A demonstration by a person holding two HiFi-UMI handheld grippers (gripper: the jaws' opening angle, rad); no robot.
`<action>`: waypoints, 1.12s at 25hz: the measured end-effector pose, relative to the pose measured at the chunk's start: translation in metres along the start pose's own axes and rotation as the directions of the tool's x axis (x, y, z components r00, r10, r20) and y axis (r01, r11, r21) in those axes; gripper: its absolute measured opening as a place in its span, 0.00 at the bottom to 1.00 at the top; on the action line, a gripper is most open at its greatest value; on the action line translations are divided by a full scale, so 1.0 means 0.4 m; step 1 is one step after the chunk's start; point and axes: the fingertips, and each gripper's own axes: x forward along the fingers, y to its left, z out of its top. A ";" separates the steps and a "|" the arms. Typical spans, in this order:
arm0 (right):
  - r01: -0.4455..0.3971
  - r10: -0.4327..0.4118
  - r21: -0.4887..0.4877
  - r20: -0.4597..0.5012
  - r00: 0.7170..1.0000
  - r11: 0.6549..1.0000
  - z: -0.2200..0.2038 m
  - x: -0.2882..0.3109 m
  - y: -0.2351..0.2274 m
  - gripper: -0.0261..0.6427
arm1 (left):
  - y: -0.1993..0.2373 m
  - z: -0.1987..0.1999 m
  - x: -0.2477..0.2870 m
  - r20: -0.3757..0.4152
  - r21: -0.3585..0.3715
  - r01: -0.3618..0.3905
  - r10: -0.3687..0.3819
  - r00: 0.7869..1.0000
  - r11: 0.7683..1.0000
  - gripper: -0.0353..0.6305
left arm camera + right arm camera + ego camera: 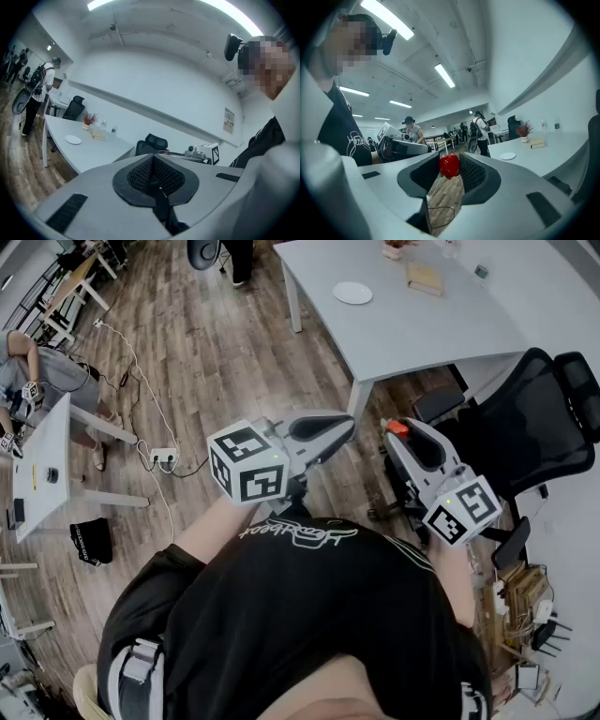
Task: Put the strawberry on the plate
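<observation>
No wording can be read for certain.
A white script print [298, 533] runs across the black shirt [309, 615], its letters too looped to make out. The black bag [91, 542] on the floor bears white print that is too small to read, as is the poster [228, 120] on the wall. The two cubes [247, 463] [461, 512] carry black-and-white square code patterns, without letters or digits.

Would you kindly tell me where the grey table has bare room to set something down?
The broad near stretch of the grey table, between the white plate and the black chair, lies bare, as does the corner left of the plate. The far edge is crowded: the book and the potted plant sit close together.
</observation>
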 end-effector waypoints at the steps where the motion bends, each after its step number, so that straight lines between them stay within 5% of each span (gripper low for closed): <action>1: 0.001 -0.001 -0.001 0.001 1.000 1.000 -0.001 -0.002 -0.001 0.23 | -0.001 -0.002 0.001 0.001 0.000 0.000 0.000 1.000 1.000 0.06; 16: -0.027 0.027 -0.021 -0.005 1.000 0.999 -0.011 0.009 -0.019 0.23 | 0.021 -0.010 0.013 0.018 -0.021 -0.040 0.041 0.999 0.999 0.06; 28: -0.045 0.045 0.028 -0.033 0.998 0.999 -0.064 0.138 -0.110 0.23 | 0.195 -0.001 0.028 0.030 -0.051 -0.052 0.054 0.998 0.997 0.06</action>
